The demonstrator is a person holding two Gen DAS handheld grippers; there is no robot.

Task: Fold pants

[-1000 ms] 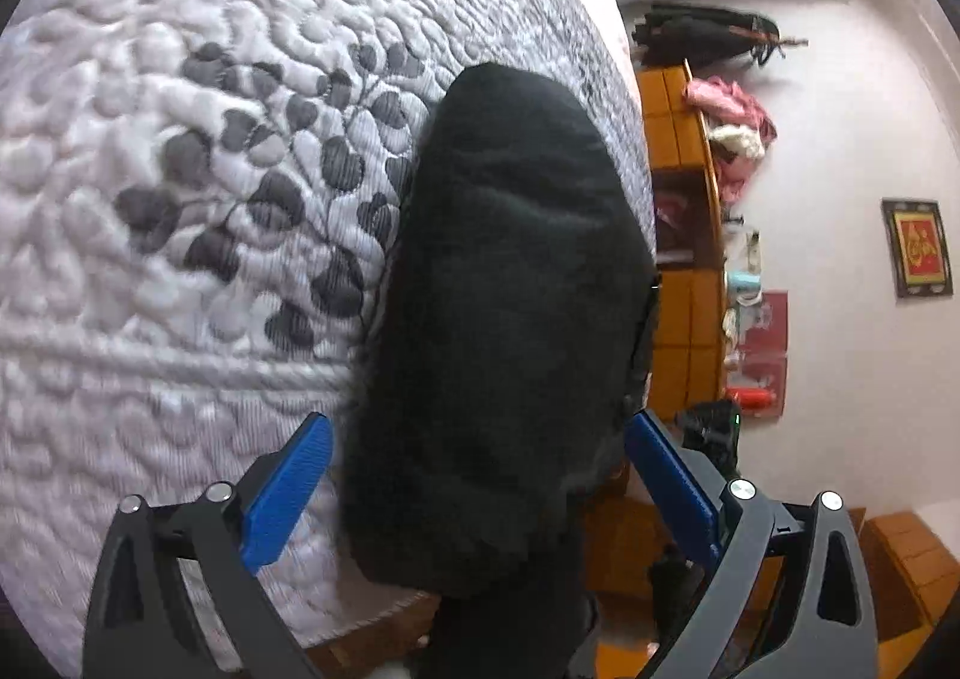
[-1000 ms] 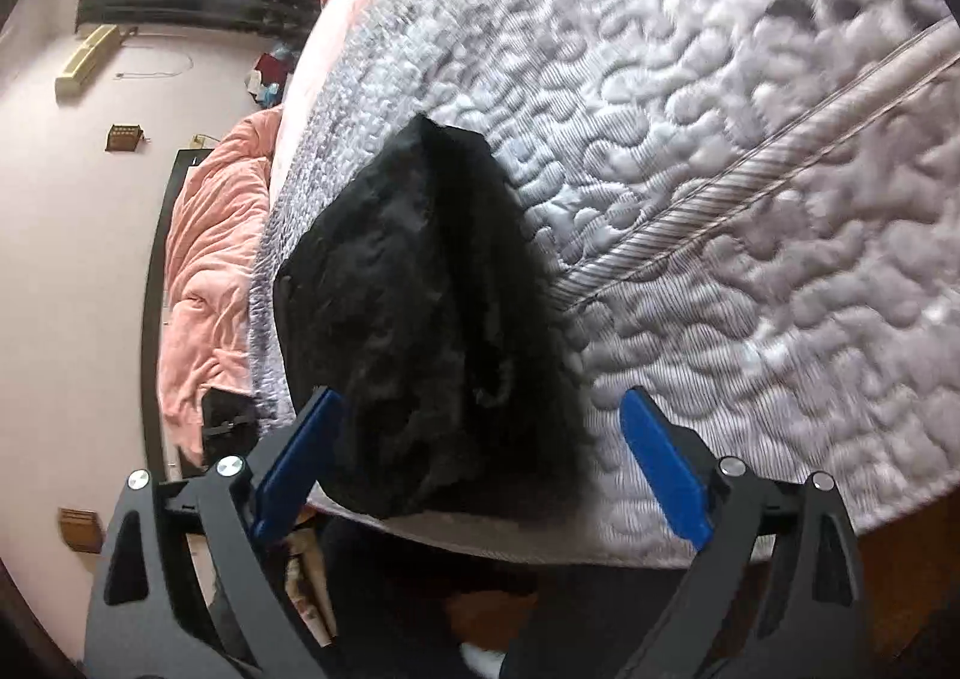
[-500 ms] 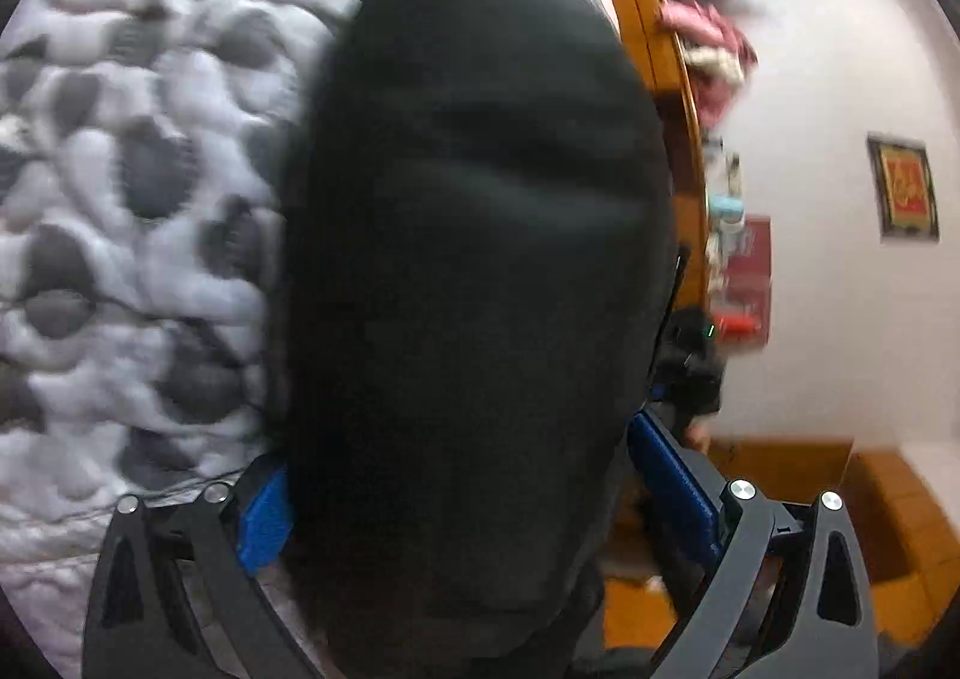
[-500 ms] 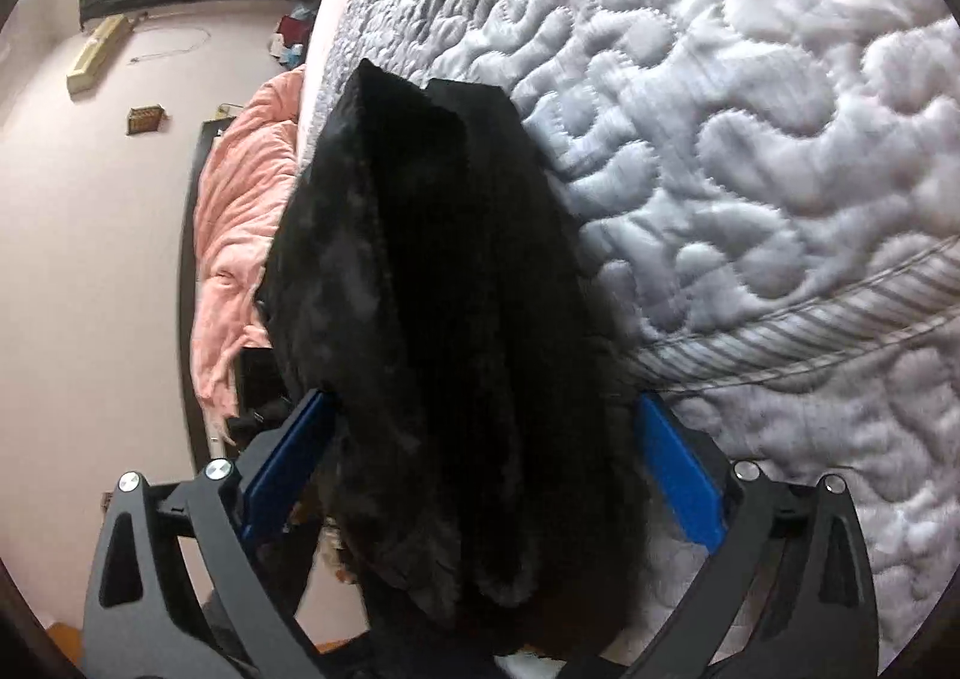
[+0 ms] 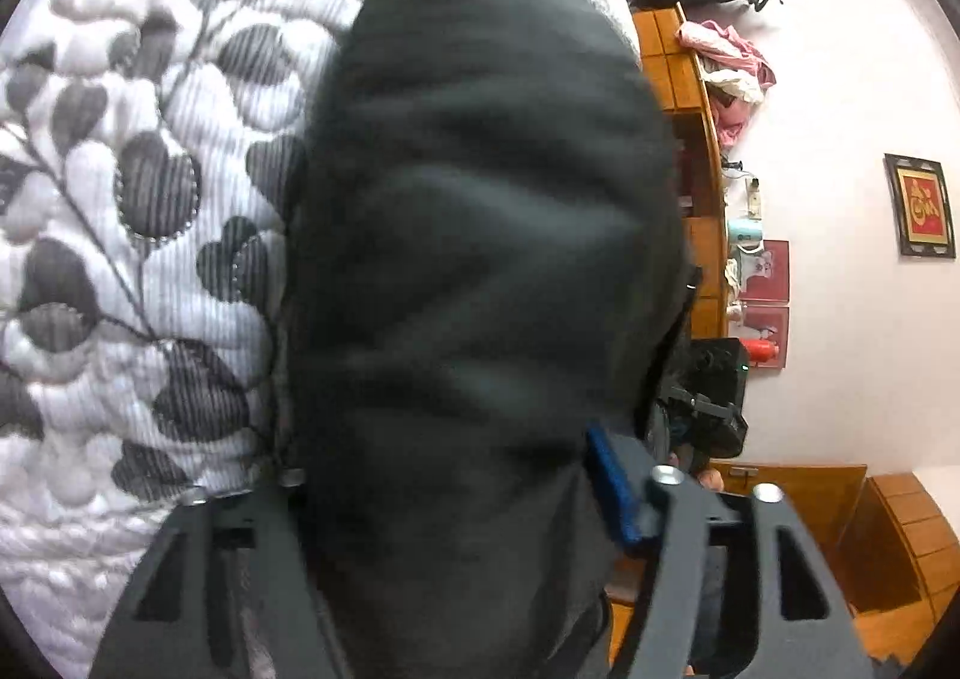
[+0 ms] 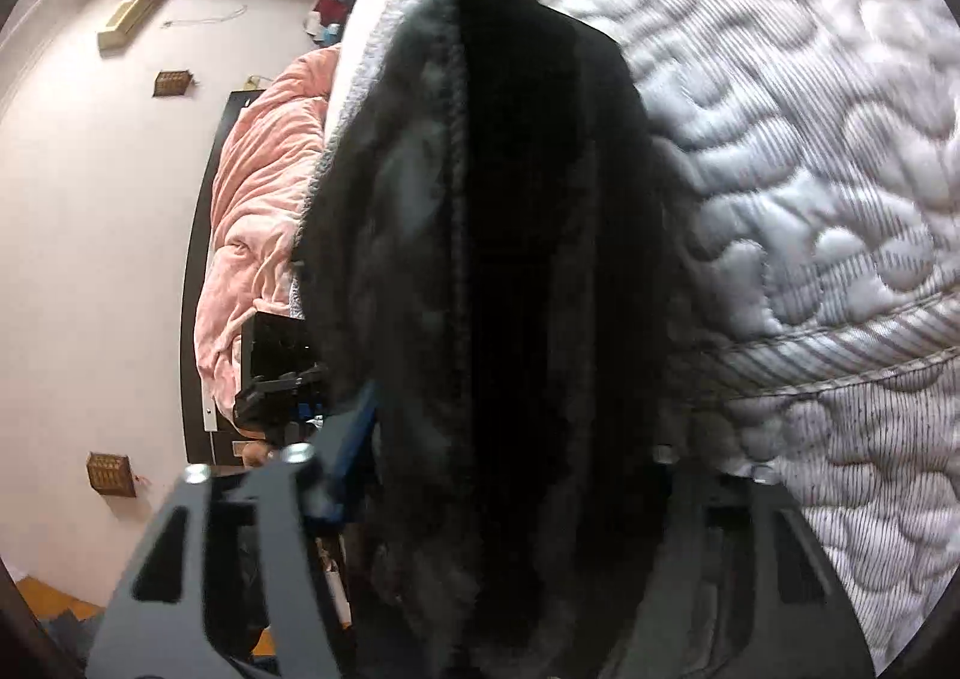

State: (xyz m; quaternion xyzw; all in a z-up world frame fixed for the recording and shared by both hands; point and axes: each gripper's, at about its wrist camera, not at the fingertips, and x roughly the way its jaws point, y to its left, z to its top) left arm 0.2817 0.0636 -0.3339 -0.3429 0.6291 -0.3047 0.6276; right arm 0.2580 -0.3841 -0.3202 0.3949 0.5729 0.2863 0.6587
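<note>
Pants (image 5: 480,271), black and already bundled into a thick fold, fill the middle of both wrist views and run lengthwise straight away from each camera, from the bottom edge up toward the top centre. In the left wrist view the left gripper (image 5: 456,493) has its jaws pinching the near end of the bundle: one blue pad presses the cloth at lower right, and the other finger is hidden behind fabric at lower left. In the right wrist view the right gripper (image 6: 510,475) likewise has its jaws closed in on the cloth from both sides, at the fuzzy open edge. Both grippers look equally near, each at one side of the near end. Beyond the bundle lies the quilted bed (image 5: 120,199), with a pink blanket (image 6: 252,211) at middle left of the right view.
</note>
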